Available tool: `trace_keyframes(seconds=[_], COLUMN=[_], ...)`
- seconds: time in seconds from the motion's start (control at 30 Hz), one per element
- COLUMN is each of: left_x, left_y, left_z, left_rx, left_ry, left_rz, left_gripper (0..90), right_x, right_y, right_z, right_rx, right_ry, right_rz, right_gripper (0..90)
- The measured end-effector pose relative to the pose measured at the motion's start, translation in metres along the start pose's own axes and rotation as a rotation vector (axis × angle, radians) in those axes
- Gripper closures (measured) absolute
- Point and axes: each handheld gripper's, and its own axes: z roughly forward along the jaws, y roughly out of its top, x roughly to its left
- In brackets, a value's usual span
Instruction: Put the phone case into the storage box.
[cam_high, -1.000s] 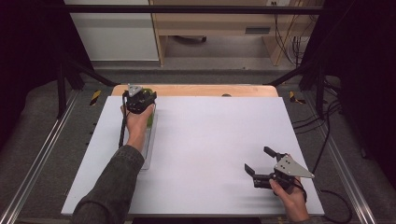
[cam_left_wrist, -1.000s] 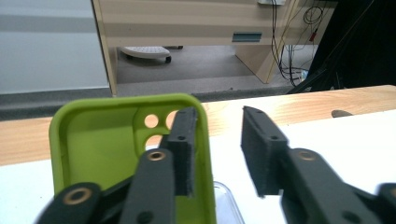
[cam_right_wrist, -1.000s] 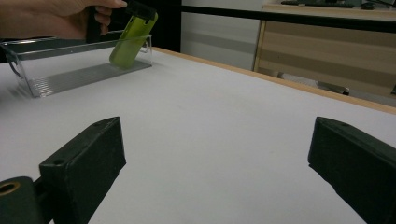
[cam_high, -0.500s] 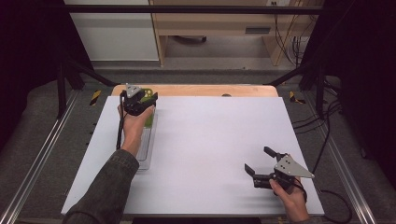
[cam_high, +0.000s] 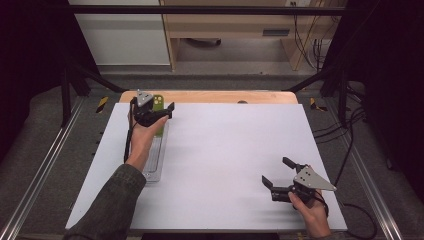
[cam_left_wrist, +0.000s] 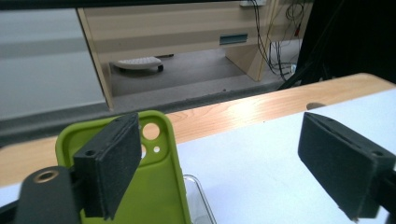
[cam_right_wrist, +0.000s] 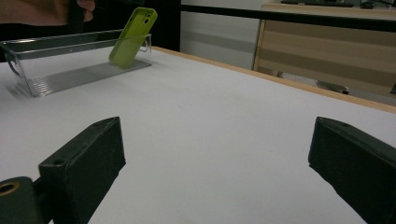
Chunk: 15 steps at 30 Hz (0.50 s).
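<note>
A lime-green phone case (cam_right_wrist: 133, 35) stands tilted inside a clear plastic tray (cam_right_wrist: 70, 70), leaning on its far end wall. In the high view the case (cam_high: 159, 100) and tray (cam_high: 155, 160) sit at the far left of the white board. My left gripper (cam_high: 167, 114) hovers just above them. Its jaws have just been opening and now stand wide, with nothing between them. In the left gripper view the case (cam_left_wrist: 154, 186) shows behind the left pad (cam_left_wrist: 112, 163), apart from it. My right gripper (cam_high: 275, 170) rests open and empty at the near right.
A white board (cam_high: 225, 150) covers the table, with a wooden strip (cam_high: 210, 96) along its far edge. Metal rails run down both sides. Cables (cam_high: 350, 135) hang off the right side. Beyond the table stand a wooden desk and a white cabinet.
The left gripper's jaws have spread wide and let go of the green case, and the hand has drawn slightly back and up. The case stays leaning in the tray. The right gripper has not moved.
</note>
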Motion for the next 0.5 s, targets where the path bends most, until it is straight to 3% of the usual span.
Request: trace_keyframes(seconds=[0.1,0.5], left_x=[-0.004,-0.017], left_y=[0.002,0.008], left_z=[-0.003,-0.014], left_rx=[-0.012,-0.043], left_ry=[-0.018,-0.064], left_rz=[-0.020,-0.023], left_gripper=[10.1,6.9], right_x=[0.000,0.000], right_y=[0.000,0.000], right_z=[0.000,0.000], right_rx=[0.001,0.002], right_ry=[0.000,0.000], right_rz=[-0.001,-0.002], right_gripper=[3.8,3.6])
